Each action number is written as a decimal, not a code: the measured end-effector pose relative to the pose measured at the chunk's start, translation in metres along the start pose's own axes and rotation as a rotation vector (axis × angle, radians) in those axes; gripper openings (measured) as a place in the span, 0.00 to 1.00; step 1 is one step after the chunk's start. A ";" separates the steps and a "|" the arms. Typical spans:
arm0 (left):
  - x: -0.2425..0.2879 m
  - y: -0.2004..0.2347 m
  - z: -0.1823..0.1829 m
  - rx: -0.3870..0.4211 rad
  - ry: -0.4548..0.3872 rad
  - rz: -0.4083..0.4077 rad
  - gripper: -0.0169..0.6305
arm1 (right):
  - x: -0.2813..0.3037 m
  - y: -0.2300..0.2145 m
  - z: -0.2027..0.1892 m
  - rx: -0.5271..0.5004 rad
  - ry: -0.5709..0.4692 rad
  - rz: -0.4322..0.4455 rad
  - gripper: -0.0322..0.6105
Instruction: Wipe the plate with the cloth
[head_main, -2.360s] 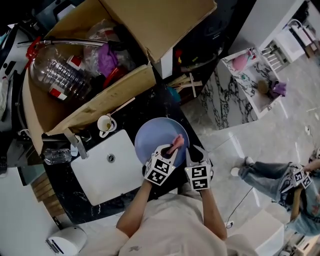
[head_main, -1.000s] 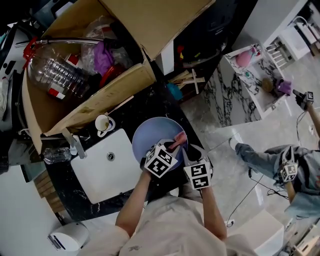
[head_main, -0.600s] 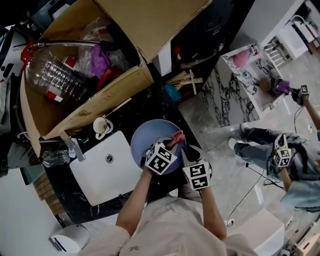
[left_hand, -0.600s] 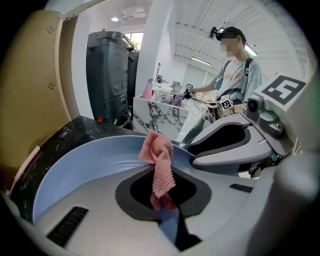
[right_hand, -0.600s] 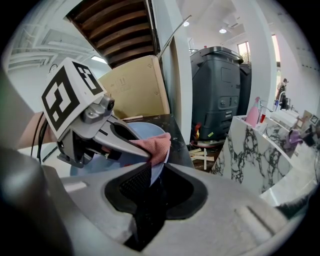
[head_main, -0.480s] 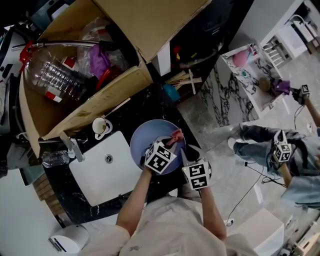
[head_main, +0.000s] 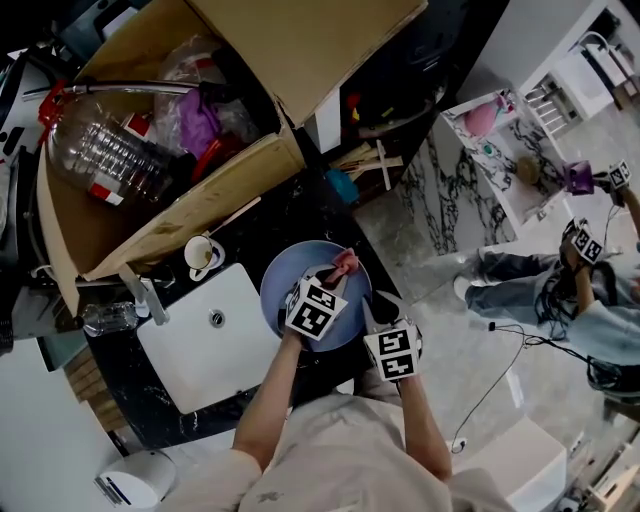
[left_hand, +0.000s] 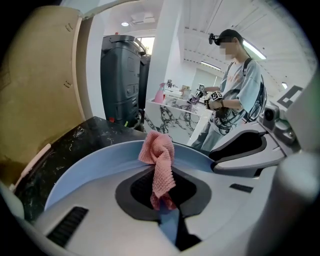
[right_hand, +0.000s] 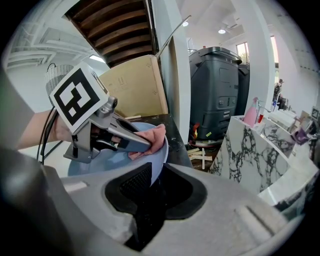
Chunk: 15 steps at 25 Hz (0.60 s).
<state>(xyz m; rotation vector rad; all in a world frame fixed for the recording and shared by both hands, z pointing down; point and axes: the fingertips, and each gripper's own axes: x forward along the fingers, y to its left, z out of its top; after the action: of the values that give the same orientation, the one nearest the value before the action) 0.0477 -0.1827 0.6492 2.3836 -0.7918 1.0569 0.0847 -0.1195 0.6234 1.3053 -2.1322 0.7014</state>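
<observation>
A light blue plate (head_main: 285, 290) stands tilted over the black counter, right of the sink. My left gripper (head_main: 340, 272) is shut on a pink cloth (head_main: 346, 262), which it presses against the plate's far right rim. In the left gripper view the cloth (left_hand: 159, 162) hangs from the jaws of this gripper (left_hand: 162, 197), in front of the plate's rim (left_hand: 85, 167). My right gripper (head_main: 375, 305) is shut on the plate's near right edge. In the right gripper view that edge (right_hand: 161, 160) runs between the jaws, and the left gripper (right_hand: 144, 144) holds the cloth (right_hand: 156, 136) on the plate.
A white sink (head_main: 200, 340) with a tap (head_main: 140, 288) lies left of the plate; a cup (head_main: 200, 250) stands behind it. An open cardboard box (head_main: 190, 205) holds a clear bottle (head_main: 105, 150). The counter ends just right of the plate. Another person (head_main: 590, 300) stands on the floor.
My left gripper has slid the cloth a little farther up the plate's right side. The right gripper has kept its hold. The person on the floor has shifted.
</observation>
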 end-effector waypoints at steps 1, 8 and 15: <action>0.000 0.002 0.000 -0.003 0.000 0.005 0.07 | 0.000 0.000 0.000 0.000 0.001 -0.001 0.16; -0.004 0.015 0.001 -0.031 0.002 0.053 0.07 | 0.001 0.000 0.000 0.001 0.003 -0.016 0.16; -0.009 0.032 -0.002 -0.075 -0.002 0.099 0.07 | 0.002 -0.004 -0.004 -0.006 -0.003 -0.036 0.16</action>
<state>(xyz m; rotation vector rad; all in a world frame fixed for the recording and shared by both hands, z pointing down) 0.0208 -0.2026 0.6477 2.3041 -0.9417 1.0441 0.0882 -0.1199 0.6282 1.3389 -2.1060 0.6789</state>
